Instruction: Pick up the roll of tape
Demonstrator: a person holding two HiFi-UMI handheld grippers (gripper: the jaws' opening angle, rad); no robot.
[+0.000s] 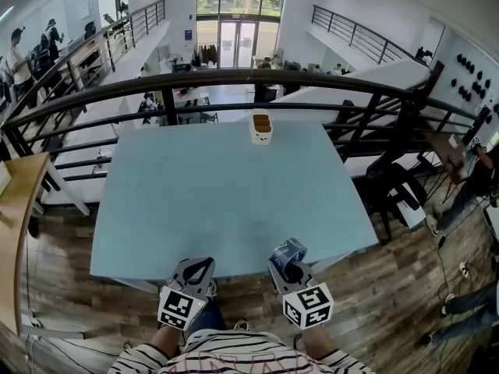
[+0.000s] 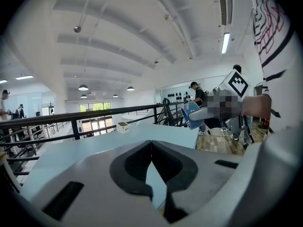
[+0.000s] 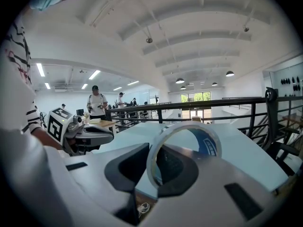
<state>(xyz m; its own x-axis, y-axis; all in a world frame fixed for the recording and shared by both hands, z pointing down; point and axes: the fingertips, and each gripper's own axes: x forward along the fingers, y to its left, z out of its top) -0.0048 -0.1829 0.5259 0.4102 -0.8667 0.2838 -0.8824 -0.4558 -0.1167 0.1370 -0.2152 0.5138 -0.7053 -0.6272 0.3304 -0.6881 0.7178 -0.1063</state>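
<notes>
The roll of tape (image 1: pixel 289 248), clear with a blue printed core, stands on edge between the jaws of my right gripper (image 1: pixel 287 260), which is shut on it just past the near edge of the light blue table (image 1: pixel 218 201). In the right gripper view the tape ring (image 3: pixel 209 144) fills the middle, pinched at its lower left rim. My left gripper (image 1: pixel 196 266) hovers beside it at the table's near edge, jaws shut with nothing between them; its own view shows the closed pads (image 2: pixel 163 164) meeting. From the left gripper view, the roll of tape (image 2: pixel 190 114) shows at the right.
A small white box (image 1: pixel 261 128) with brown contents sits at the table's far edge. A black railing (image 1: pixel 234 80) runs behind the table. A wooden desk (image 1: pixel 15 209) stands at the left, a dark chair (image 1: pixel 394 189) and a person (image 1: pixel 475 178) at the right.
</notes>
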